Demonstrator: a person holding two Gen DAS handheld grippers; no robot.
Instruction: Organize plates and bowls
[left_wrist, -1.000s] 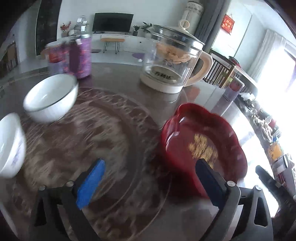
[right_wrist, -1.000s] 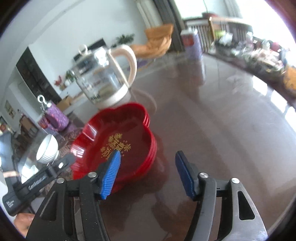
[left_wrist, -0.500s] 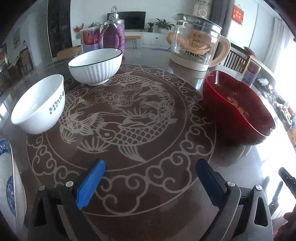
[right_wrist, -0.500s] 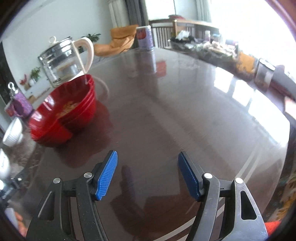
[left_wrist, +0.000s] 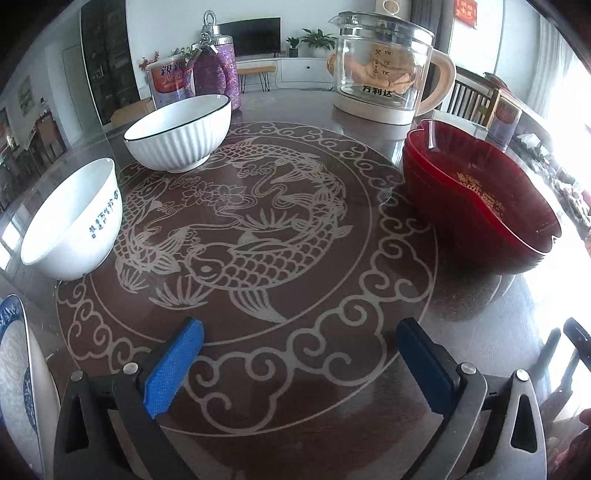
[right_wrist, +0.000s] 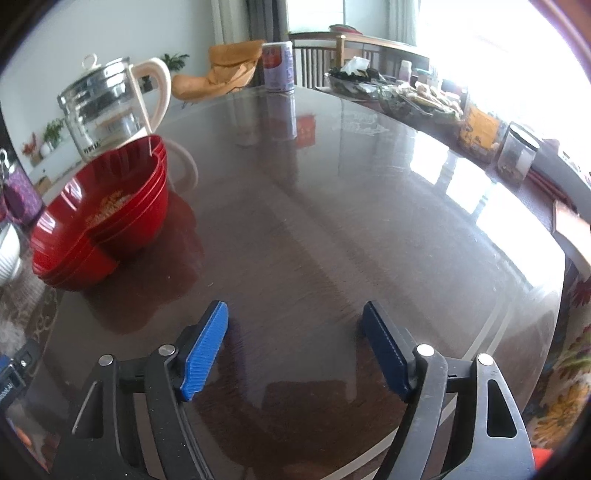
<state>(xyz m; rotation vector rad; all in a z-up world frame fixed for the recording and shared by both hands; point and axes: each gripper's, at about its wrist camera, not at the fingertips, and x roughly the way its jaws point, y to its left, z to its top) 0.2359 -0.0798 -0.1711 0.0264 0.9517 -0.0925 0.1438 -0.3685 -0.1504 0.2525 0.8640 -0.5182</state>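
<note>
Both claws hover low over the glass-topped bench (right_wrist: 332, 206), fingers spread wide and gripping nothing: left claw (left_wrist: 299, 362) above the carp medallion, right claw (right_wrist: 295, 343) over bare wood. Stacked red bowls (left_wrist: 476, 199) sit right, two white bowls (left_wrist: 181, 133) (left_wrist: 74, 218) left, before a kettle (left_wrist: 384, 70) with unreadable Chinese lettering.

Left gripper (left_wrist: 299, 360): I see it spread wide, holding nothing; blue-padded fingers (left_wrist: 173, 367) point forward, hovering low over the worktop
Right gripper (right_wrist: 295, 349): I see it parted wide too, nothing between; fingers (right_wrist: 203, 350) level, low above the worktop; its tip shows at the left view's right edge
</note>
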